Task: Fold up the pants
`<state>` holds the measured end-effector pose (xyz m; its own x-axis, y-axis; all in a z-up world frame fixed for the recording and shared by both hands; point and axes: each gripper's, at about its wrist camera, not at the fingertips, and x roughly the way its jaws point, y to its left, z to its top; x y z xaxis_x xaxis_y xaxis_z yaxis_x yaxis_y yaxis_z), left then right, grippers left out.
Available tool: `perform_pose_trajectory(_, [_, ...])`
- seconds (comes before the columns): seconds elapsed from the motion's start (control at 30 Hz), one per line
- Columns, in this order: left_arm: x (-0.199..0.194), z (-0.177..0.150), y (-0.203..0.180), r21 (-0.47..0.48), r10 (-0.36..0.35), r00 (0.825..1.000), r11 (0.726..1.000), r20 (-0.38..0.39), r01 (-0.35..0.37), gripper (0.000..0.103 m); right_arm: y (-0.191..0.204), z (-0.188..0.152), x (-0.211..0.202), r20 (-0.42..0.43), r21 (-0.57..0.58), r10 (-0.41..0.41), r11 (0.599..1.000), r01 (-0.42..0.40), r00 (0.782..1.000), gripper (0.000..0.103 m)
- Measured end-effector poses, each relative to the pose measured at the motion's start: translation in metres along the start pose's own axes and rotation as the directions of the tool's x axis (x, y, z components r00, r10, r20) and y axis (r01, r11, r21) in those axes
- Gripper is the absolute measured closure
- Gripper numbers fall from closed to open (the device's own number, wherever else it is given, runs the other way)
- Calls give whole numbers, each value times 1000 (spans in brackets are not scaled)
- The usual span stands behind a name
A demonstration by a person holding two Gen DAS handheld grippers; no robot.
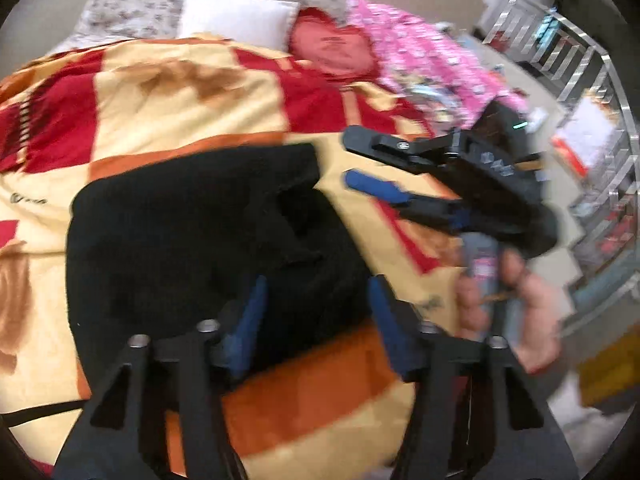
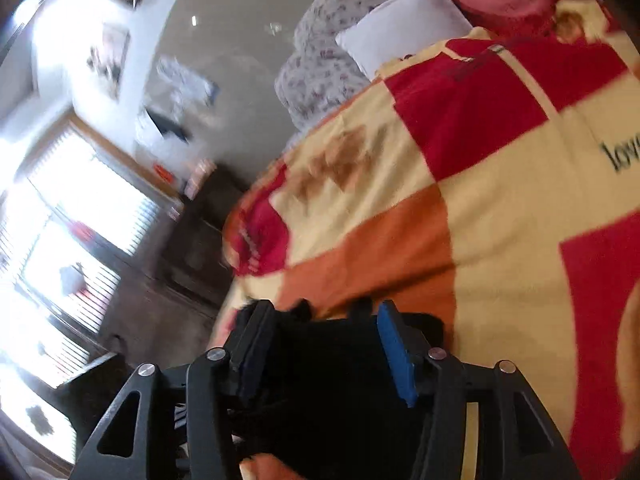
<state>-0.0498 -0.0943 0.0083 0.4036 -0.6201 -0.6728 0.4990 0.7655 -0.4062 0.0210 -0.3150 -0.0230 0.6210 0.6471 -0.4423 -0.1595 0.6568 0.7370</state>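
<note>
The black pants (image 1: pixel 192 248) lie bunched in a thick folded heap on the red, orange and cream checked blanket (image 1: pixel 168 100). My left gripper (image 1: pixel 316 300) is open just above the heap's near right edge, with nothing between its blue pads. My right gripper (image 1: pixel 348 160) shows in the left wrist view, open and empty, hovering to the right of the pants, held by a hand (image 1: pixel 516 300). In the right wrist view the right gripper (image 2: pixel 324 320) is open, with the black pants (image 2: pixel 332 392) below and between its fingers, not clamped.
A white pillow (image 1: pixel 236 16), a red cushion (image 1: pixel 332 48) and a pink patterned cloth (image 1: pixel 420 60) lie at the bed's far end. Metal shelving (image 1: pixel 580 92) stands to the right. A bright window (image 2: pixel 60 240) and dark furniture (image 2: pixel 196 248) sit left of the bed.
</note>
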Motion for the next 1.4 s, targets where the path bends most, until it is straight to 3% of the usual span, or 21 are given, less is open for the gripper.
perform_pose_trajectory(0.03, [-10,0,-4,16,1,1000,1000,11,-1,43,-1,0,-5,14,16,28,999,-28,999,33])
perform_pose_trajectory(0.13, [-35,2,-5,80,78,995,993,67,-83,43,8,-2,-8,-3,1,53,999,-53,999,30])
perform_pose_trajectory(0.27, [-38,0,25,65,246,965,966,87,-252,43,18,-19,11,-88,-78,-23,997,16,996,30])
perform_pose_trajectory(0.33, [-32,-6,46,20,289,956,957,51,-290,43,15,-24,24,-114,-102,-60,994,48,992,30])
perform_pose_trajectory(0.43, [-16,-19,69,-30,316,949,948,-1,-316,43,20,-26,46,-141,-129,-58,991,40,988,30])
perform_pose_trajectory(0.63, [-9,-29,65,12,357,934,934,22,-357,43,35,-30,69,-171,-174,-75,984,45,982,30])
perform_pose_trajectory(0.7, [-9,-29,64,13,354,935,935,25,-354,43,37,-27,62,-185,-158,-39,987,10,982,30])
perform_pose_trajectory(0.8, [-9,-28,63,8,347,937,938,25,-348,43,31,-18,37,-101,-81,61,994,-70,993,22])
perform_pose_trajectory(0.93, [-8,-26,59,3,329,944,944,28,-329,38,12,-18,39,-123,81,162,985,-152,979,18])
perform_pose_trajectory(1.03, [-5,-25,54,21,330,944,944,28,-330,36,16,-23,48,-168,19,64,998,-62,984,17])
perform_pose_trajectory(1.1, [-3,-26,55,20,331,943,943,26,-332,36,32,-30,60,-193,-101,-34,995,15,981,17])
perform_pose_trajectory(1.13, [-3,-26,56,14,328,944,944,27,-329,36,39,-32,65,-197,-151,-70,988,40,978,19])
perform_pose_trajectory(1.23, [-6,-26,59,-11,324,946,946,23,-323,36,51,-42,79,-196,-231,-104,971,57,975,69])
perform_pose_trajectory(1.4, [-20,-15,62,-56,278,960,959,19,-277,36,57,-41,65,-144,-288,-83,957,38,986,84])
